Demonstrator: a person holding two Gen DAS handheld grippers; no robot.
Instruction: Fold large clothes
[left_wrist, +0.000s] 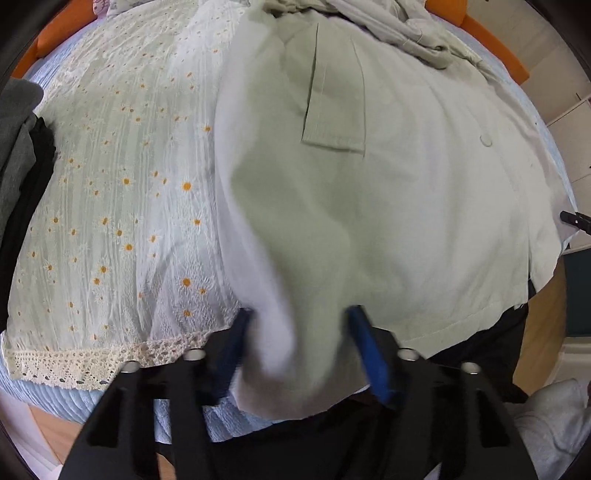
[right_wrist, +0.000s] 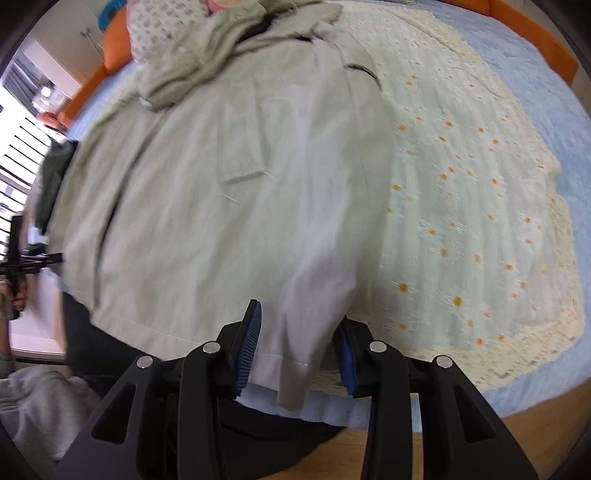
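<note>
Pale-green garment (left_wrist: 388, 206) hem bunched between both clamped grippers, left gripper (left_wrist: 299, 317) and right gripper (right_wrist: 301, 314), over daisy bedspread (left_wrist: 122, 206)

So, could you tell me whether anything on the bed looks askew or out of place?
Yes. The pale green garment lies mostly flat, but its far end is bunched into a crumpled heap near the orange bed edge. Its near hem hangs off the daisy-print cover, gathered between both grippers' pads.
</note>
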